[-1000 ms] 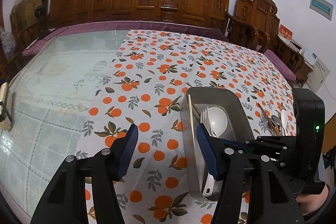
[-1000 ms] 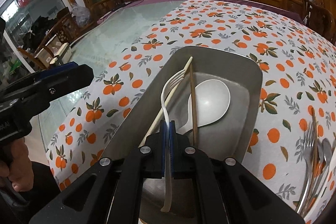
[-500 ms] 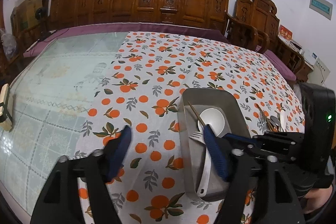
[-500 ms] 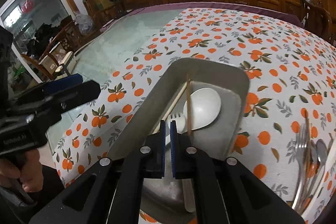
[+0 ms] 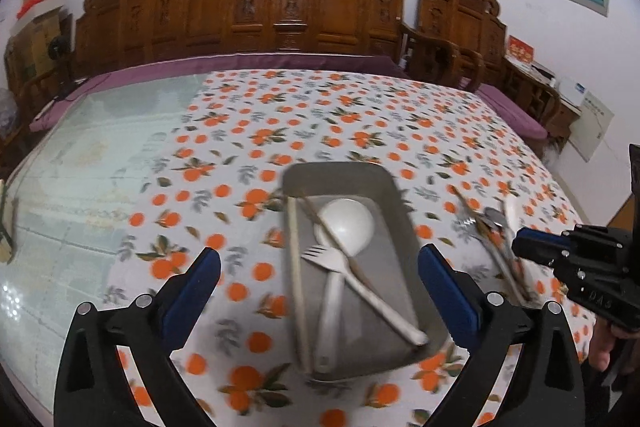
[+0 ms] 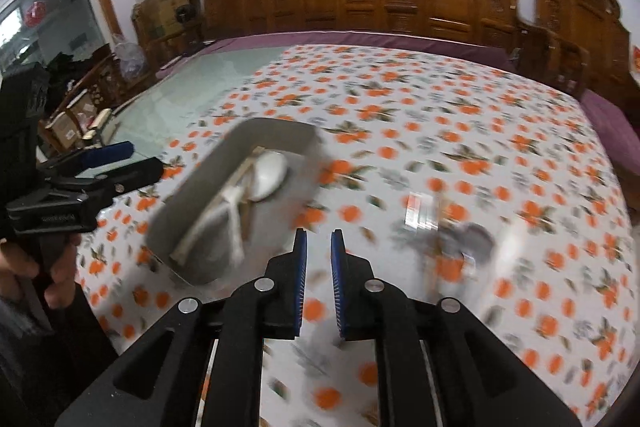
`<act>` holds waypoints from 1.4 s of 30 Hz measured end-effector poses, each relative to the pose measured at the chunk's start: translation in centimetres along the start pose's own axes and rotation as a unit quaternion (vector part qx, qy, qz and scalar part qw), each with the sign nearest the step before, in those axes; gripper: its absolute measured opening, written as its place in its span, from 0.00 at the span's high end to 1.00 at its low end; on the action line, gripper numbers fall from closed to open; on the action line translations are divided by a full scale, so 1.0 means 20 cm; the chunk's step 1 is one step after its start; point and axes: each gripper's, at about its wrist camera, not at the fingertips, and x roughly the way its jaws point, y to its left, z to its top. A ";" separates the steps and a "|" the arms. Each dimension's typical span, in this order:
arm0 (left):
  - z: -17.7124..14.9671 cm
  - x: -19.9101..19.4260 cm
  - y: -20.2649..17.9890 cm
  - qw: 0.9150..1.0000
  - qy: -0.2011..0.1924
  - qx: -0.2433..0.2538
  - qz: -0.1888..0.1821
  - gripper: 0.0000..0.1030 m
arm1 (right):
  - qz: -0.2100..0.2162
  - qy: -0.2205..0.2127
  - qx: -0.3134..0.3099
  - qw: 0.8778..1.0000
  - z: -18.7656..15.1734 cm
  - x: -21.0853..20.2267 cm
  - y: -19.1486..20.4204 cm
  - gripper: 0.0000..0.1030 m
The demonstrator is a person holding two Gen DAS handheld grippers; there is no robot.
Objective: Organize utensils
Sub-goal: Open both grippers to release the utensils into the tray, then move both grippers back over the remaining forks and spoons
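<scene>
The grey metal tray, holding a white fork, lay between the left gripper's wide, opening, empty jaws.

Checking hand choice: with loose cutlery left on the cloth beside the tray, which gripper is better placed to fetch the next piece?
Right. The right gripper, empty, jaws opening, points near the cutlery pile; the left gripper straddles the tray.
</scene>
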 end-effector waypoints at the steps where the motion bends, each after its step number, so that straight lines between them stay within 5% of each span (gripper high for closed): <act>1: 0.00 0.00 -0.04 1.000 0.001 0.005 -0.004 0.08 | -0.008 0.001 0.003 1.000 -0.03 -0.03 -0.04 0.87; 18: -0.10 0.07 -0.55 0.996 0.027 0.085 -0.029 0.08 | -0.049 0.003 0.045 0.998 -0.28 -0.25 -0.39 0.79; 27: -0.12 0.18 -0.72 0.991 0.060 0.116 -0.034 0.08 | -0.054 0.009 0.057 0.997 -0.33 -0.20 -0.48 0.60; 31: -0.10 0.25 -0.76 0.990 0.076 0.105 -0.061 0.08 | -0.067 0.010 0.070 0.995 -0.34 -0.17 -0.58 0.57; 42: -0.04 0.51 -0.93 0.986 0.108 0.121 -0.048 0.08 | -0.078 0.006 0.126 0.989 -0.24 0.01 -0.81 0.56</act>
